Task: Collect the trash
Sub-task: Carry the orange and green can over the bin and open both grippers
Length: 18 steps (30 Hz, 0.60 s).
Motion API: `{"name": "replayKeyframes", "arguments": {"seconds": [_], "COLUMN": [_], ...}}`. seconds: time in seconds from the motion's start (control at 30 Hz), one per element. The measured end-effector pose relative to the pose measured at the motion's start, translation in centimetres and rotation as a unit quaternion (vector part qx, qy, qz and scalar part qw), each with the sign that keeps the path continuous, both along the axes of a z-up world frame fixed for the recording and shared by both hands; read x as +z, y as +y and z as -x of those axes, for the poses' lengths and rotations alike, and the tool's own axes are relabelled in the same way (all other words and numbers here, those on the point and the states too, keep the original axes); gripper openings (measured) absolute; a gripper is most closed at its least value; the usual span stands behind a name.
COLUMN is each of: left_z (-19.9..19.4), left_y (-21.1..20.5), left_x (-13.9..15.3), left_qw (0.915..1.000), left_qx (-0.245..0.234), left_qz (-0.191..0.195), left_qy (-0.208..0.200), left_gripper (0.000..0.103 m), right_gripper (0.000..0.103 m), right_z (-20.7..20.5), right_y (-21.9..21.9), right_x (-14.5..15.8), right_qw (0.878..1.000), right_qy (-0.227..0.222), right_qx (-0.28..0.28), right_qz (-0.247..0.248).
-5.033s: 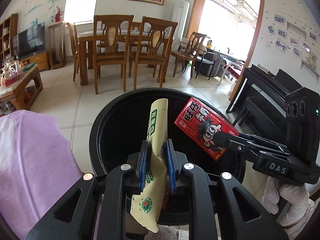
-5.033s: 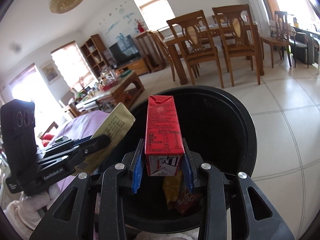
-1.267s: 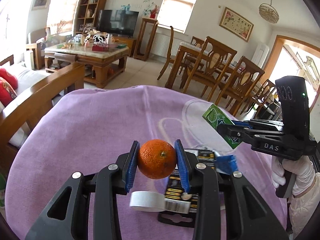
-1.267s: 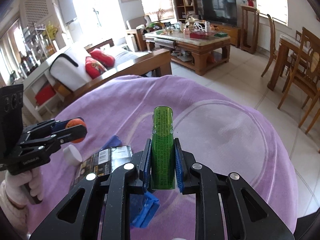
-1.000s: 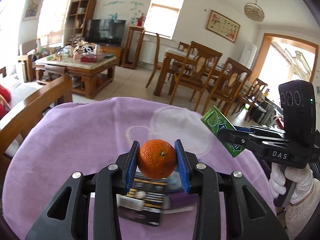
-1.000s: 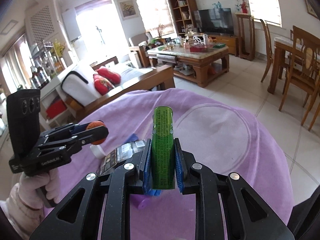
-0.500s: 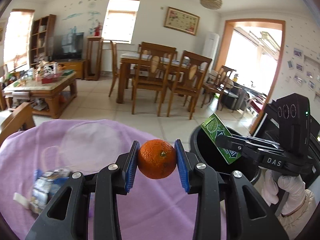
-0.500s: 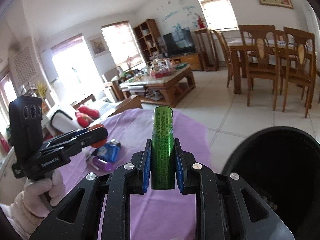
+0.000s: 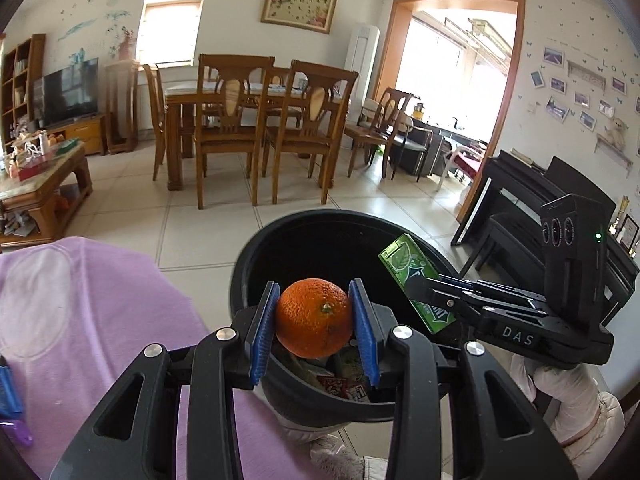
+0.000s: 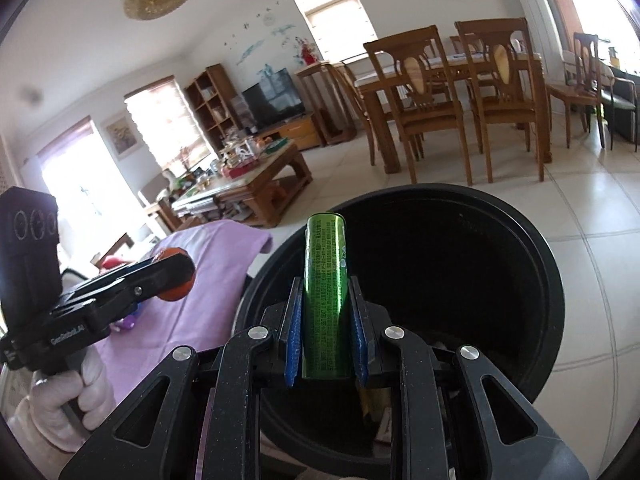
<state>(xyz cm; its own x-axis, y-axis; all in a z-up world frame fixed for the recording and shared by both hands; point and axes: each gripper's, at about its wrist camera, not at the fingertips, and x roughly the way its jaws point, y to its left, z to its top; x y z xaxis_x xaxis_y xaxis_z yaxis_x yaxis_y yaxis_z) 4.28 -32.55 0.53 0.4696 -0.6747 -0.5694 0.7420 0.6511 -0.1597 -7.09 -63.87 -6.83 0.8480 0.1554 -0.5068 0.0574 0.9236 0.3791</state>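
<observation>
Over the near rim of the black bin [image 9: 256,248], your left tool [image 9: 314,322] clamps the orange [image 9: 314,312], your right tool [image 10: 325,320] clamps the green pack [image 10: 325,280], with wrappers [image 9: 344,384] lying inside below.

A home's living-dining room: wooden dining table [image 9: 240,92] and chairs [image 9: 224,128], television [image 9: 70,90] (wall-side), piano [image 9: 532,200].

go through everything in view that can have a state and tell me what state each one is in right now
Left gripper: shut on the orange, over the bin.
Right gripper: shut on the green packet, over the bin.
Black bin: open, trash already at the bottom.
Purple cloth: spread beside the bin, a few items left on it.
</observation>
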Motion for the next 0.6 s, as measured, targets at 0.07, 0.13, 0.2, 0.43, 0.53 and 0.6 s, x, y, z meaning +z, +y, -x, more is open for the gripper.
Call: {"name": "replayKeyframes", "arguments": {"seconds": [0.07,0.13,0.2,0.43,0.53,0.6], "left_z": [-0.2,-0.4,-0.9,-1.3,-1.2,-1.3], "left_y": [-1.0,-1.7,-2.5,-3.6,-3.7,-3.7], "left_x": [-0.5,-1.0,-1.4,-3.2,-3.5,-3.6], "left_qw": [1.0,0.9999,0.9997,0.999,0.9987,0.9987], "left_qx": [-0.001,-0.002,-0.001,0.0,-0.001,-0.001], "left_qz": [-0.007,-0.013,-0.023,-0.044,-0.048,-0.047], "left_qy": [0.005,0.009,0.009,0.013,0.018,0.02], "left_gripper": [0.036,0.036,0.036,0.036,0.036,0.036], "right_gripper": [0.021,0.021,0.021,0.022,0.022,0.022], "right_z": [0.3,-0.3,-0.2,-0.9,-1.3,-1.3], "right_y": [-0.7,-0.8,-0.9,-0.6,-0.5,-0.5], "right_x": [-0.7,-1.1,-1.6,-2.3,-2.5,-2.8], "right_qw": [1.0,1.0,1.0,1.0,1.0,0.999], "right_qy": [0.005,0.01,0.015,0.022,0.025,0.026], "right_qx": [-0.006,-0.01,-0.012,-0.013,-0.013,-0.015], "right_qz": [-0.003,-0.005,-0.007,-0.009,-0.012,-0.013]}}
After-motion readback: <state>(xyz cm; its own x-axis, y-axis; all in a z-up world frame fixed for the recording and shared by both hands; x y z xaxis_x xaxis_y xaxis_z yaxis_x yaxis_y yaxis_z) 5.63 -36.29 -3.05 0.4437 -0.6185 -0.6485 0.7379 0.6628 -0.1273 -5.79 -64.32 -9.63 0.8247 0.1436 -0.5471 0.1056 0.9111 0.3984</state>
